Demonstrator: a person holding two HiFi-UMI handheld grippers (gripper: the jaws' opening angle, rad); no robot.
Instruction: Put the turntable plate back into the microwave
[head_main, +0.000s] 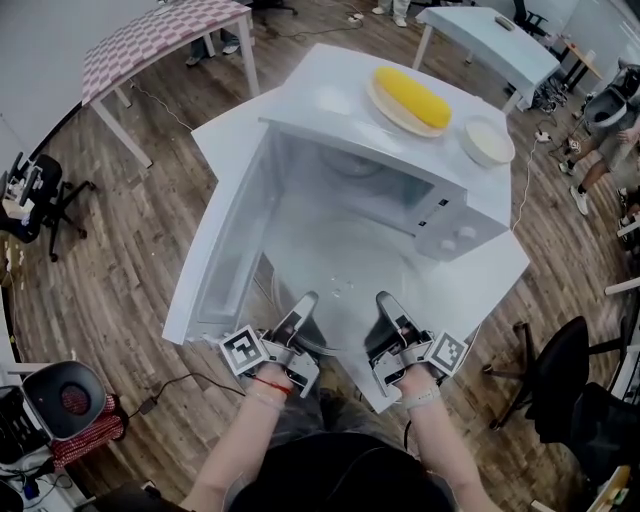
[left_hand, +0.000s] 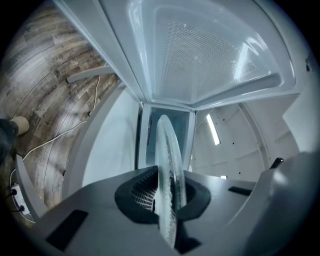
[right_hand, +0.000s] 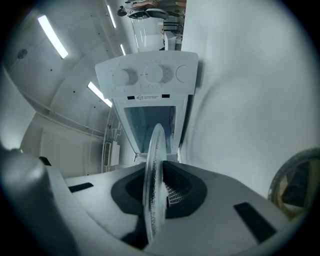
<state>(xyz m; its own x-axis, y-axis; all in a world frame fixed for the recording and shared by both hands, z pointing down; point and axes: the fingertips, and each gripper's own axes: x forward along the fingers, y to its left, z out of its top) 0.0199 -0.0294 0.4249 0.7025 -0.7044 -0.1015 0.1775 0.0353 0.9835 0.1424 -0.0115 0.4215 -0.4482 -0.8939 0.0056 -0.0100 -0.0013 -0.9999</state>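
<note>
Glass turntable plate (head_main: 338, 288) sits clamped at its near rim by left tool (head_main: 303, 304) and right tool (head_main: 388, 302); best kept level while sliding into the open microwave (head_main: 320, 100).

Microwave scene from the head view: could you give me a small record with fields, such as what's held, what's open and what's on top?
held item: glass turntable plate
left hand-held gripper: shut on the plate's near rim
right hand-held gripper: shut on the plate's near rim
microwave: door open
plate position: roughly level at the cavity opening
on top: corn cob on a dish; white bowl
</note>
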